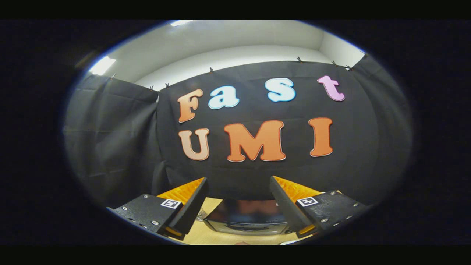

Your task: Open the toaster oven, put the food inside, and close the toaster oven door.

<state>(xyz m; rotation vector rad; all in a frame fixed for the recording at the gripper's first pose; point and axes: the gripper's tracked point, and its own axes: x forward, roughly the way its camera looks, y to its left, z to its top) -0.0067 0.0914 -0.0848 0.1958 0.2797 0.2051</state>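
Note:
My gripper [238,191] is held high and stands open, with a wide gap and nothing between its fingers. Down below, seen through that gap, the toaster oven [245,221] stands on a light wooden table [200,235]. Its dark glass door looks shut, with a silver handle bar along the front. The fingers are well above the oven and apart from it. A small clear item [201,214] sits on the table just left of the oven, partly hidden by the left finger.
The booth's black cloth wall [257,176] rises right behind the oven and wraps round on the left [110,140]. Above it runs a white wall and ceiling [228,48] with lights.

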